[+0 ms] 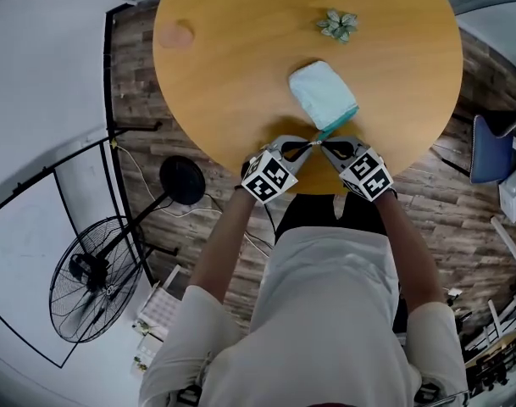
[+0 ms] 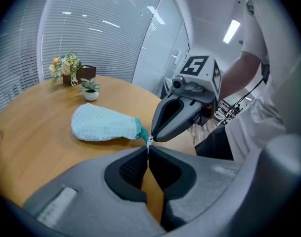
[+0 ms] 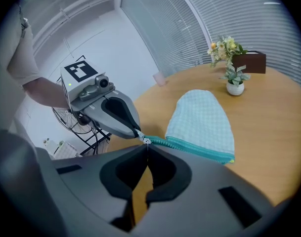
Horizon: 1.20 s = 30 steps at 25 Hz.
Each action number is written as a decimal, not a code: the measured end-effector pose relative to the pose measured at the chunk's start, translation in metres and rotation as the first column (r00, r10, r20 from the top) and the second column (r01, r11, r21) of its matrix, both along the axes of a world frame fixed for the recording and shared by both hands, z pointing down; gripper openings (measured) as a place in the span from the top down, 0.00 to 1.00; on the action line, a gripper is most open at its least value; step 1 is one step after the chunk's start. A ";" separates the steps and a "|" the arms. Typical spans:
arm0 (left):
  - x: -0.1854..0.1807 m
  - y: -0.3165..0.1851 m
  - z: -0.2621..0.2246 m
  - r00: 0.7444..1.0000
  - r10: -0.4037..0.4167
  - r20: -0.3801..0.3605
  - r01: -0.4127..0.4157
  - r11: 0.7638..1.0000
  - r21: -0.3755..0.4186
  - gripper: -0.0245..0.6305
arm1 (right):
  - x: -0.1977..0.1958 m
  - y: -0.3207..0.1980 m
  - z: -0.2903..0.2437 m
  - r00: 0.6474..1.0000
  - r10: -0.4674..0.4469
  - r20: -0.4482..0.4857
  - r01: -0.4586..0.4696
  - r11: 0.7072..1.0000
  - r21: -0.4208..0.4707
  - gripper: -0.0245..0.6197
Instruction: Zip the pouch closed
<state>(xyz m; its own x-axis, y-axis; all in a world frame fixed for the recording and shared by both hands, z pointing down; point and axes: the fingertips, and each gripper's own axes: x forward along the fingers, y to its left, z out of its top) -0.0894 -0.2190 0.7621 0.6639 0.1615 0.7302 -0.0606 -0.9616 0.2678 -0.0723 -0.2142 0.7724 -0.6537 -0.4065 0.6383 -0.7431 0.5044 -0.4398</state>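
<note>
The pouch (image 1: 323, 94) is gripped only at the near end of its teal zipper (image 3: 199, 149). There the left tongs (image 2: 148, 149) and the right tongs (image 3: 147, 147) meet tip to tip, both clenched. The small metal pull (image 3: 147, 141) sits right at that meeting point, and I cannot tell which pair has the pull and which has the tape. Both bites look thin, so a sideways tug could likely slip the pull free. Nothing pins the pouch's body, so a pull toward the person could drag the light pouch off the table (image 1: 224, 75), whose near edge it lies close to. Only the head view shows this closeness to the edge, with both tongs over the rim. Only the right gripper view shows the zipper line, which seems joined along its length. The left gripper view shows the pouch's rounded body instead, with a potted plant (image 2: 91, 89) well beyond it.
</note>
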 end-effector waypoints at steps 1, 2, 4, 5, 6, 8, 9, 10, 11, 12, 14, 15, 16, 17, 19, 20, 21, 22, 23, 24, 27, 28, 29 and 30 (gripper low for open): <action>0.000 0.001 -0.002 1.000 0.004 0.003 -0.004 1.000 0.007 0.93 | 0.004 0.001 -0.001 1.000 0.005 -0.010 -0.005 1.000 0.002 0.96; 0.000 0.001 -0.005 1.000 0.007 0.003 -0.007 1.000 0.012 0.93 | 0.008 0.001 -0.003 1.000 0.013 -0.013 -0.013 1.000 0.004 0.96; 0.001 0.002 -0.012 1.000 0.010 -0.008 -0.010 1.000 0.012 0.93 | 0.013 0.004 -0.009 1.000 0.024 0.010 -0.024 1.000 0.001 0.96; 0.001 0.004 -0.016 1.000 0.014 -0.012 -0.014 1.000 0.012 0.93 | 0.013 0.006 -0.012 1.000 0.022 0.018 -0.022 1.000 0.001 0.96; 0.001 0.006 -0.019 1.000 0.021 -0.011 -0.021 1.000 0.016 0.93 | 0.013 0.007 -0.015 1.000 0.015 0.014 -0.015 1.000 0.004 0.96; 0.000 0.009 -0.023 1.000 0.031 -0.001 -0.031 0.999 0.029 0.93 | 0.015 0.011 -0.017 1.000 0.004 -0.013 -0.004 1.000 0.008 0.96; -0.002 0.010 -0.024 1.000 0.028 0.002 -0.028 0.999 0.032 0.93 | 0.017 0.013 -0.017 1.000 0.007 -0.020 -0.007 1.000 0.007 0.96; -0.004 0.010 -0.026 1.000 0.019 0.001 -0.019 0.999 0.030 0.93 | 0.020 0.015 -0.017 1.000 0.012 -0.021 -0.012 1.000 0.004 0.96; -0.005 0.011 -0.028 1.000 0.007 0.000 -0.007 1.000 0.025 0.93 | 0.023 0.016 -0.018 1.000 0.015 -0.021 -0.015 1.000 0.002 0.96; -0.007 0.011 -0.029 1.000 -0.003 0.000 0.003 1.000 0.021 0.93 | 0.025 0.018 -0.019 1.000 0.013 -0.023 -0.013 1.000 0.002 0.96; -0.011 0.013 -0.031 1.000 -0.017 0.005 0.017 1.000 0.020 0.93 | 0.029 0.022 -0.020 0.999 -0.001 -0.035 0.001 1.000 0.003 0.96; -0.013 0.015 -0.032 1.000 -0.024 0.009 0.024 1.000 0.020 0.93 | 0.032 0.024 -0.020 0.999 -0.006 -0.040 0.006 1.000 0.003 0.96; -0.016 0.016 -0.032 0.999 -0.034 0.013 0.034 0.999 0.019 0.93 | 0.034 0.026 -0.020 0.999 -0.009 -0.043 0.009 1.000 0.002 0.96; -0.018 0.017 -0.032 0.999 -0.045 0.017 0.045 0.999 0.018 0.93 | 0.036 0.028 -0.020 0.999 -0.011 -0.044 0.011 1.000 0.000 0.96; -0.024 0.019 -0.031 0.997 -0.069 0.027 0.068 0.998 0.017 0.93 | 0.039 0.032 -0.020 0.999 -0.021 -0.047 0.021 1.000 -0.002 0.96; -0.026 0.021 -0.030 0.996 -0.079 0.032 0.079 0.997 0.017 0.93 | 0.041 0.035 -0.020 0.998 -0.028 -0.051 0.027 1.000 -0.003 0.96; -0.028 0.023 -0.029 0.995 -0.089 0.037 0.089 0.996 0.016 0.93 | 0.042 0.037 -0.019 0.998 -0.034 -0.055 0.034 0.999 -0.004 0.96; -0.030 0.025 -0.029 0.994 -0.100 0.040 0.099 0.995 0.014 0.93 | 0.044 0.039 -0.019 0.998 -0.040 -0.058 0.040 0.999 -0.005 0.96; -0.032 0.026 -0.029 0.993 -0.111 0.043 0.110 0.994 0.010 0.93 | 0.046 0.041 -0.019 0.997 -0.044 -0.060 0.044 0.999 -0.007 0.96; -0.034 0.028 -0.029 0.991 -0.123 0.046 0.123 0.992 0.007 0.93 | 0.049 0.043 -0.019 0.997 -0.049 -0.061 0.048 0.999 -0.009 0.96; -0.038 0.033 -0.028 0.987 -0.148 0.055 0.148 0.989 0.005 0.93 | 0.053 0.048 -0.018 0.996 -0.065 -0.064 0.064 0.998 -0.015 0.96; -0.039 0.034 -0.028 0.987 -0.153 0.057 0.153 0.988 0.007 0.93 | 0.053 0.050 -0.017 0.995 -0.071 -0.064 0.070 0.997 -0.017 0.96; -0.040 0.036 -0.027 0.986 -0.159 0.058 0.158 0.987 0.007 0.93 | 0.055 0.052 -0.016 0.995 -0.076 -0.063 0.075 0.997 -0.020 0.96; -0.040 0.037 -0.027 0.984 -0.166 0.059 0.166 0.986 0.007 0.93 | 0.057 0.055 -0.016 0.995 -0.079 -0.063 0.078 0.997 -0.024 0.96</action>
<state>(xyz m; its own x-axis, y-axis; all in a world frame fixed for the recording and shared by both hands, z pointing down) -0.1294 -0.1815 0.7350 0.6371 0.0516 0.7691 -0.2347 -0.9374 0.2573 -0.0154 -0.1595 0.7567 -0.6405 -0.3415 0.6879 -0.7286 0.5533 -0.4037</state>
